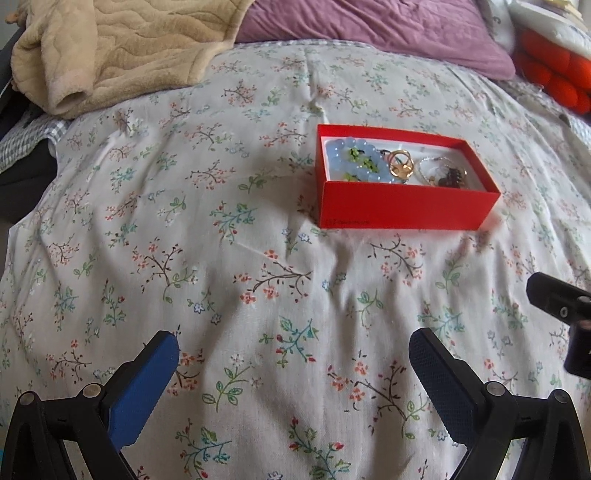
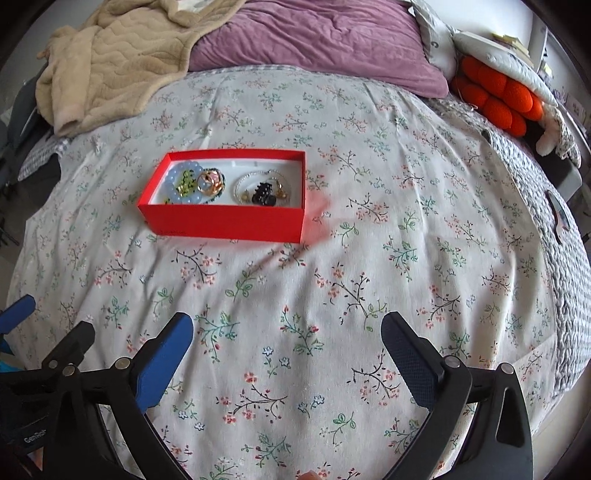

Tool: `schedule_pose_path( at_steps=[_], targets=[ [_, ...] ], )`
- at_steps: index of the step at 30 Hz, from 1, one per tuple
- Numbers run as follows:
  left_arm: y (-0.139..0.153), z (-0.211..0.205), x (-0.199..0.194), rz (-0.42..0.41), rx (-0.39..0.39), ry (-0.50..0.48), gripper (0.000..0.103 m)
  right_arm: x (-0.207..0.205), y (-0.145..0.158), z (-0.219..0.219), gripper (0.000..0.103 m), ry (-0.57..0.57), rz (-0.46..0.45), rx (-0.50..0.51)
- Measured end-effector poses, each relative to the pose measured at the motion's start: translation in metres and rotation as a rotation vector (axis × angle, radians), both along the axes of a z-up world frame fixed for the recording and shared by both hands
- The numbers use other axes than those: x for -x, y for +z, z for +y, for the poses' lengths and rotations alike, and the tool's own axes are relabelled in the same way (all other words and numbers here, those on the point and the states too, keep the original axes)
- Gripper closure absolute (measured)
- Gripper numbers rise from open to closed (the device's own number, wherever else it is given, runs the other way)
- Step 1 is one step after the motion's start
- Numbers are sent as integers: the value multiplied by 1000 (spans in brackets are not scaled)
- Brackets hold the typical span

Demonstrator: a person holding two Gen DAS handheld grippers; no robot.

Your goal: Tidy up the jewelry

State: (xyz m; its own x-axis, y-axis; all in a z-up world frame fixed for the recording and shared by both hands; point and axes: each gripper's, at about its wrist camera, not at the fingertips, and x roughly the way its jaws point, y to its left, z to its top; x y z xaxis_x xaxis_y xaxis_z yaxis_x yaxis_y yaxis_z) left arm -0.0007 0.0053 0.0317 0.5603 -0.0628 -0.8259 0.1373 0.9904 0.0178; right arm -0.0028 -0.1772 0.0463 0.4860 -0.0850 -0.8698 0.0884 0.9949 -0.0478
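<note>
A red box (image 1: 406, 210) (image 2: 225, 221) sits open on the floral bedspread. Inside lie a pale blue bead bracelet (image 1: 345, 162) (image 2: 173, 184), a gold ring piece (image 1: 400, 164) (image 2: 208, 182), a thin silver chain (image 1: 428, 166) (image 2: 245, 181) and a small dark piece (image 1: 452, 177) (image 2: 263, 195). My left gripper (image 1: 293, 354) is open and empty, low over the bedspread, well in front of the box. My right gripper (image 2: 286, 336) is open and empty, in front and to the right of the box. The left gripper's finger (image 2: 16, 308) shows at the right wrist view's left edge.
A beige fleece blanket (image 1: 122, 48) (image 2: 118, 62) and a purple pillow (image 1: 373, 26) (image 2: 317, 40) lie at the far end of the bed. An orange knotted cushion (image 1: 554, 74) (image 2: 498, 96) is at the far right. A grey knit throw (image 2: 554, 229) runs along the right edge.
</note>
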Motion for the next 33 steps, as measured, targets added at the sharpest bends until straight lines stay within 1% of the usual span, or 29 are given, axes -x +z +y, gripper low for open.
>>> schedule_pose_path(
  at_steps=[9,33],
  targets=[
    [-1,-3,2,1,-6,-11,1,-1,-5,-3,0,-8,24,-9],
    [2,-3,1,-8,-7,-7,1,-3,-9,5,0,0,38,-4]
  ],
)
